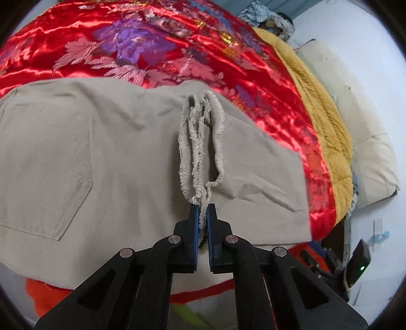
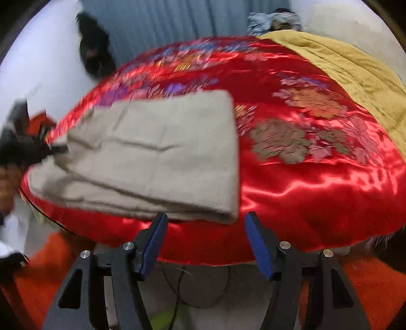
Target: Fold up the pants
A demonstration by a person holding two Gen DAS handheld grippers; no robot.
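Observation:
Beige pants [image 1: 101,157] lie partly folded on a red floral satin quilt [image 1: 157,50]. In the left wrist view my left gripper [image 1: 202,208] is shut on the frayed leg hems [image 1: 200,142], which bunch up and stand above the folded cloth; a back pocket [image 1: 45,172] shows at the left. In the right wrist view the pants [image 2: 152,157] form a flat stack. My right gripper [image 2: 205,220] stands open at the stack's near right corner, its blue pads [image 2: 256,241] on either side of the corner without pressing it. The other gripper [image 2: 22,142] shows blurred at the far left.
A yellow blanket [image 1: 327,121] and a cream mattress [image 1: 373,162] run along the quilt's right side. A bundle of striped cloth [image 2: 274,20] lies at the far end. Orange fabric [image 2: 368,286] hangs below the quilt's near edge. A dark device with a green light [image 1: 357,264] stands low right.

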